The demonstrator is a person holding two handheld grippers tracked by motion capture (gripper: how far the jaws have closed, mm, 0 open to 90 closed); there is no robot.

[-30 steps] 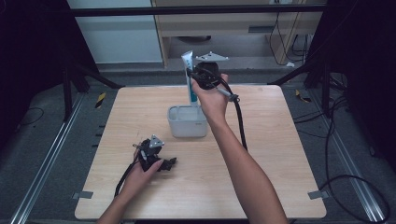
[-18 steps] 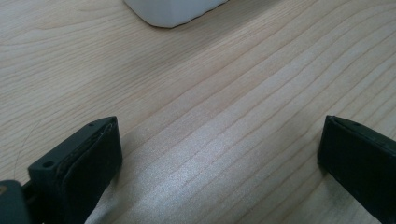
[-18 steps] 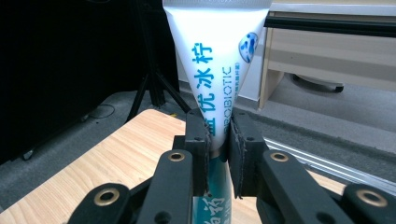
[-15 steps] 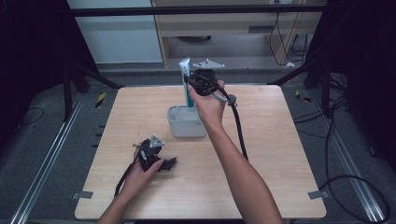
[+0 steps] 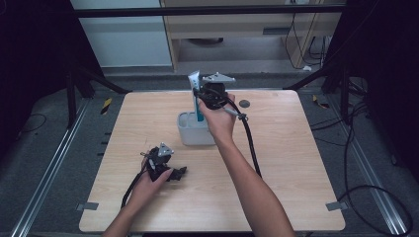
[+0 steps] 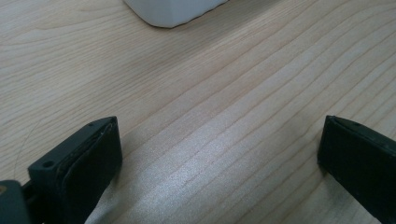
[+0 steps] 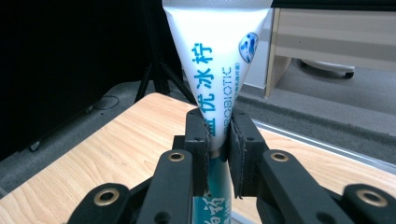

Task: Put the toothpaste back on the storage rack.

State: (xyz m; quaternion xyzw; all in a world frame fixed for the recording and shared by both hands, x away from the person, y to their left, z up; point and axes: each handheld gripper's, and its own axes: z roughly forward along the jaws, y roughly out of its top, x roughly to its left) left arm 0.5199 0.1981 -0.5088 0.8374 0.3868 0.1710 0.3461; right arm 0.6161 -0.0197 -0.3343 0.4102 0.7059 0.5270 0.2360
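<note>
Toothpaste tube [image 7: 215,70], white with teal lettering, clamped between the pads of the right tool [image 7: 217,154] at about mid-length. Stands upright, long axis vertical, flat crimped end on top, lower teal part dropping below the pads and out of sight. From the high view, tube [image 5: 196,94] rising out of the grey-white holder [image 5: 190,131], the right tool [image 5: 205,96] gripping it from the side above the holder's rim, right hand [image 5: 220,121] wrapped around the body, black cable trailing back along the forearm.

Around it: small dark round mark [image 5: 244,103] on the counter [image 5: 296,163] just right of the hand; holder's walls close about the tube's lower end.

Left tool [image 5: 180,173] resting low on the near left part of the counter, well apart from the holder, held in the left hand [image 5: 150,177]; jaws spread wide in the left gripper view, bare wood between them, a corner of the holder [image 6: 175,9] ahead.

Wide bare wood to the right and along the near edge; far edge close behind the holder.
</note>
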